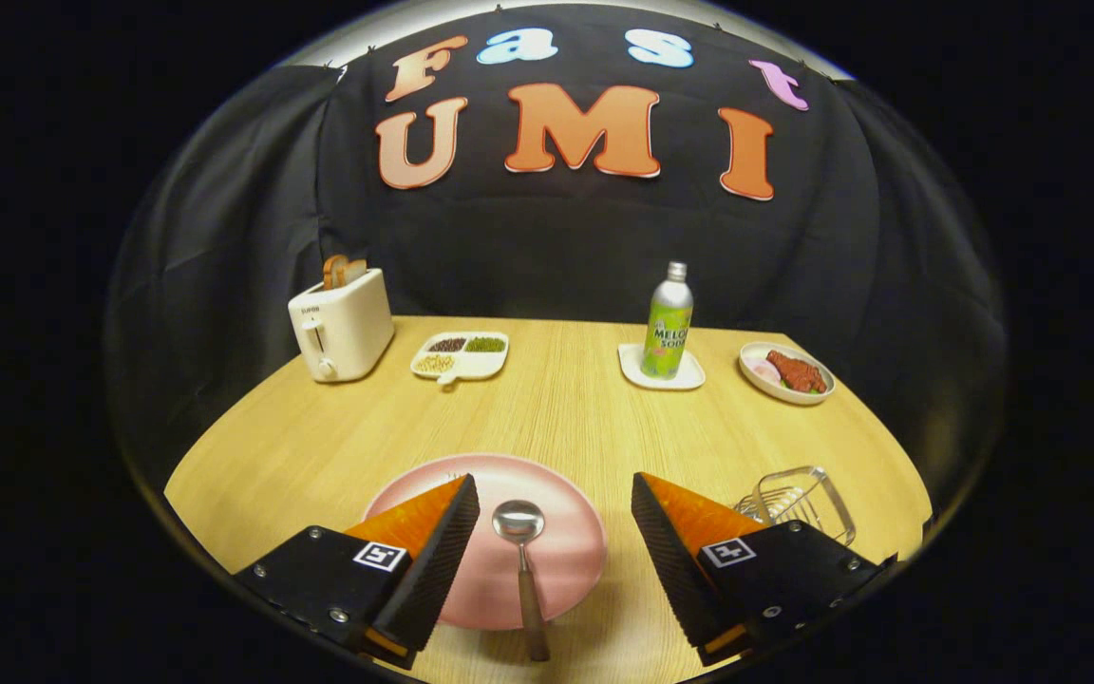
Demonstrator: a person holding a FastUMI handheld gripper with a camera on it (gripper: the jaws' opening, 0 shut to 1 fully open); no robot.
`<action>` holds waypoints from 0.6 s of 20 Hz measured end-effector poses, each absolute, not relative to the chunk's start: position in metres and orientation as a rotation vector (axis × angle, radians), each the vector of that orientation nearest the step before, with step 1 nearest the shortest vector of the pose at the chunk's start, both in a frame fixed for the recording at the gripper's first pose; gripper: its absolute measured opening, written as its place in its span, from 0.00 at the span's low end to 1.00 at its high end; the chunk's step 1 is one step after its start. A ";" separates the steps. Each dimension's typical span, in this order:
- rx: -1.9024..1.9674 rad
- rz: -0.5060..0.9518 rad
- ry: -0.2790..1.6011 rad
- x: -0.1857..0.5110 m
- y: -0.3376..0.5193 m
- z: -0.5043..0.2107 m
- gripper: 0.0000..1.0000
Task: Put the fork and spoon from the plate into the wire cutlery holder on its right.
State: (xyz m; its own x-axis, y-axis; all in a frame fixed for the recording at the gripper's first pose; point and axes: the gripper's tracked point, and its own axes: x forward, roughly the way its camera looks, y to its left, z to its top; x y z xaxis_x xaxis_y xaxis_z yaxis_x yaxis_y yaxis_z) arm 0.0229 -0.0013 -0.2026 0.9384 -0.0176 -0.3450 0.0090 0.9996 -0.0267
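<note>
Gripper [555, 508]: fingers spread wide, holding nothing.
Spoon: shiny metal spoon [523, 551] between the fingers, bowl on the round pink plate [566, 560], handle reaching past the rim.
Holder: clear wire cutlery holder [799, 499] right of the plate on the light wooden table [556, 408].
</note>
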 end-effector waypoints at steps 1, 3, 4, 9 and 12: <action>-0.014 0.012 0.392 0.021 0.005 -0.217 0.96; -0.014 0.027 0.438 0.019 0.009 -0.234 0.85; -0.028 0.021 0.449 0.019 0.009 -0.240 0.76; -0.068 0.027 0.530 0.018 0.012 -0.269 0.53; -0.055 0.032 0.569 0.017 0.014 -0.281 0.38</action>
